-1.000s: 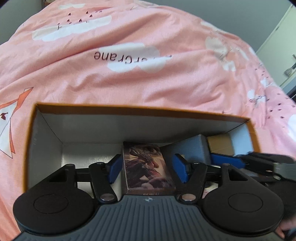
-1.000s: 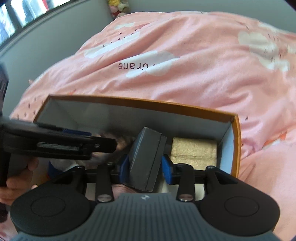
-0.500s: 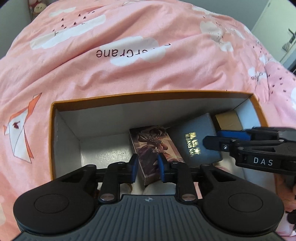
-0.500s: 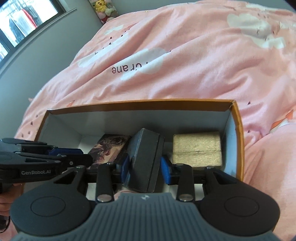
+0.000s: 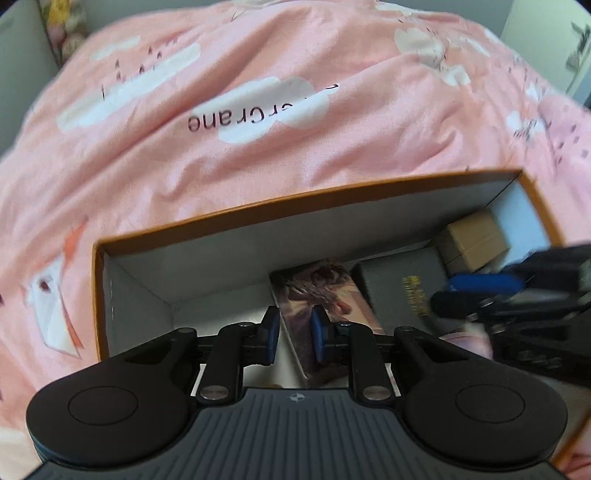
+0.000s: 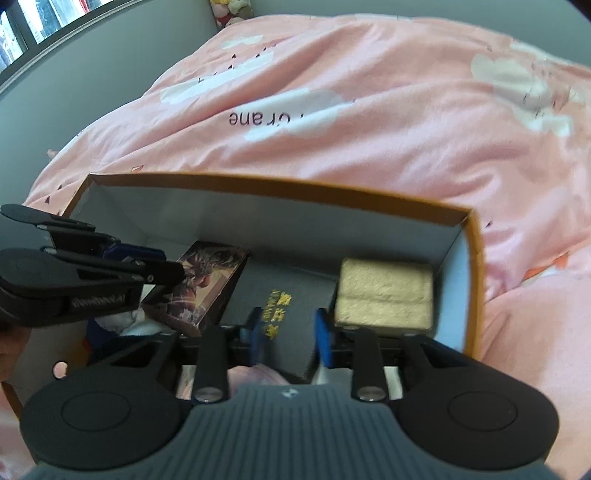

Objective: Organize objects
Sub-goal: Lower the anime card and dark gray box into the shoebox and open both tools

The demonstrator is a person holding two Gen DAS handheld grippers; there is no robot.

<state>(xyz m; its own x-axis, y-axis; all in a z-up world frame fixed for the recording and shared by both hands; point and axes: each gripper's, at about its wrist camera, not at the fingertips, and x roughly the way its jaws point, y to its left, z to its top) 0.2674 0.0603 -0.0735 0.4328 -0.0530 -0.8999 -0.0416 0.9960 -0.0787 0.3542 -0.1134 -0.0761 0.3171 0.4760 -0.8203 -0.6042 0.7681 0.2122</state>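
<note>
I am working in a home bedroom: beyond the claw lies a pink cloud-print quilt (image 6: pixel 369 122), with plush toys (image 6: pixel 231 11) at the far wall.

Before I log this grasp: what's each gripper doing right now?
Left gripper: closed on the illustrated box.
Right gripper: closed on the dark grey box.

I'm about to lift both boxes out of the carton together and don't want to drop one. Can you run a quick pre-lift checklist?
1. Left gripper clamped on the illustrated box: ok; its jaws have just closed.
2. Right gripper clamped on the dark grey box: cannot tell; jaws just closing, contact blurred.
3. Grippers clear of each other: ok, apart.
4. Tan box untouched: ok.
5. Orange carton rim clear above: ok.
</note>
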